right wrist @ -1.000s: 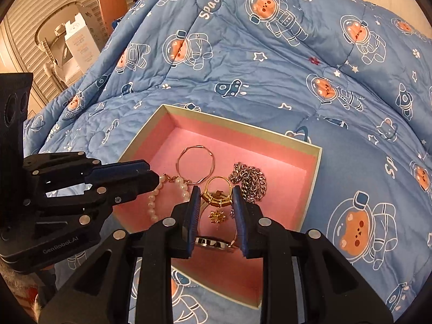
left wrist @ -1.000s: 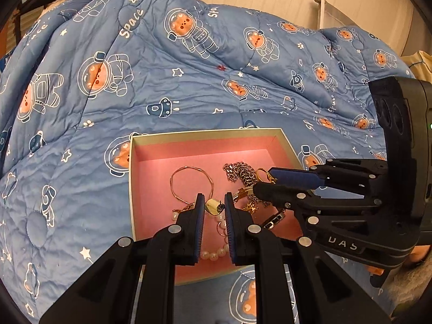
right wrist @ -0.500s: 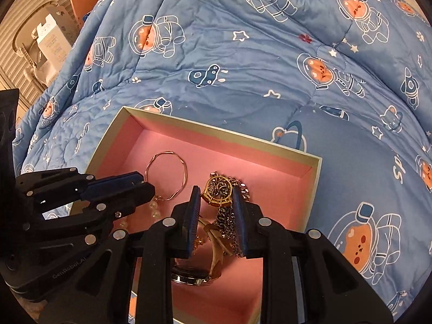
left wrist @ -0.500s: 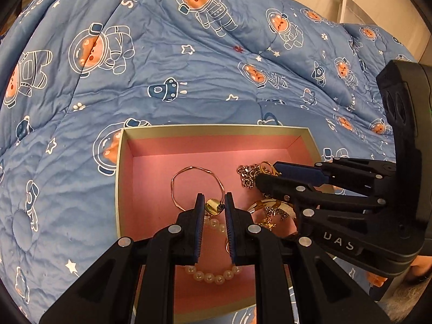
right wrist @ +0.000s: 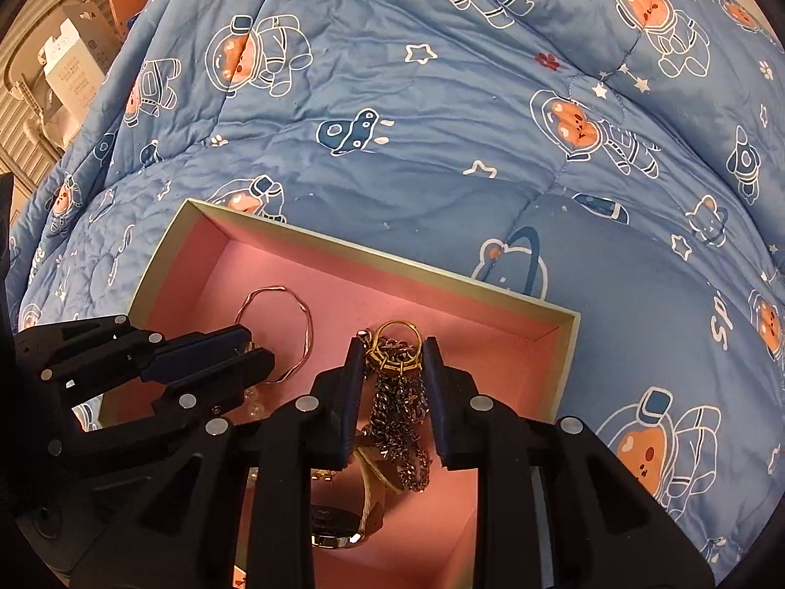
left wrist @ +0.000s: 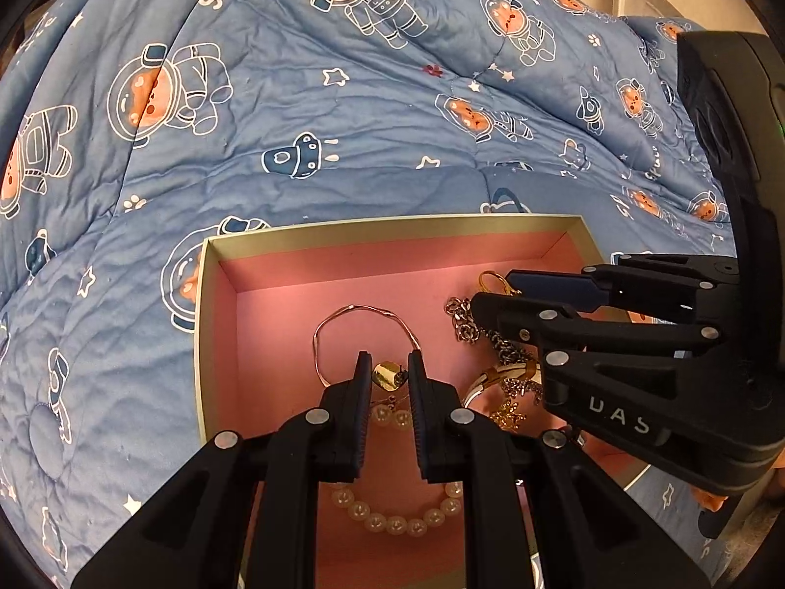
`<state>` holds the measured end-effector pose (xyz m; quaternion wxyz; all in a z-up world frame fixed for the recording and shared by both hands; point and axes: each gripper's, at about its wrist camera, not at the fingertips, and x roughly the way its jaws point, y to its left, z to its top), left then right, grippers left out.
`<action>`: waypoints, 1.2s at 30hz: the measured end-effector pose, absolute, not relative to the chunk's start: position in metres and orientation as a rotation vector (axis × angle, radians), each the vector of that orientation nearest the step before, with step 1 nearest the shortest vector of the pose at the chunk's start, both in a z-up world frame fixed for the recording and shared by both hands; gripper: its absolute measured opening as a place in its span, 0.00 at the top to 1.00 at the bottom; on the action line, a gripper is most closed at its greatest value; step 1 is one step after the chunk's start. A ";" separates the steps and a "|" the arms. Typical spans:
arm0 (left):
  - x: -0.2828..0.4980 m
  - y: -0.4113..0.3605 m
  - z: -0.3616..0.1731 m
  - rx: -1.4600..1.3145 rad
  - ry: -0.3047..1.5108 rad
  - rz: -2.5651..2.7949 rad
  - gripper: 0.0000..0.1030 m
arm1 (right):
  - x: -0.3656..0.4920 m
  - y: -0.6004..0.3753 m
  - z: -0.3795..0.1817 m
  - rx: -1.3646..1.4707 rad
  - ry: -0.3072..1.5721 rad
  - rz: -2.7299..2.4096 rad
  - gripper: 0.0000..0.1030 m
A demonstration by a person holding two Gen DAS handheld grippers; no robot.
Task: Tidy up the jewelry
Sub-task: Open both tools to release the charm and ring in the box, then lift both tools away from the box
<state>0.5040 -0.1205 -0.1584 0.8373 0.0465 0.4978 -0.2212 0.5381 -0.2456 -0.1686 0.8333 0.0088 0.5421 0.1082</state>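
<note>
Right now I have both tools down in the shallow pink-lined cardboard box (left wrist: pixel 216 304) at lower centre of each frame. My left gripper (left wrist: pixel 387 378) is nearly closed, pinching a small gold charm (left wrist: pixel 387 376) above the pearl bracelet (left wrist: pixel 397 515). My right gripper (right wrist: pixel 390 358) is narrowly parted, clamping a gold ring (right wrist: pixel 397 338) tangled with a silver chain (right wrist: pixel 400 412). Lifting could, I think, drag the chain or the thin wavy bangle (right wrist: pixel 274 329) along, since the pieces overlap.
</note>
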 end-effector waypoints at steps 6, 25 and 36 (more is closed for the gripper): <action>0.510 -0.126 -0.159 0.151 1.048 -0.457 0.86 | 0.543 -0.242 -0.171 -0.015 1.184 0.200 0.76; 0.486 -0.107 -0.136 0.069 0.953 -0.483 0.36 | 0.533 -0.261 -0.145 0.089 1.102 0.208 0.48; 0.425 -0.069 -0.115 -0.087 0.849 -0.490 0.06 | 0.467 -0.282 -0.114 0.173 0.917 0.237 0.26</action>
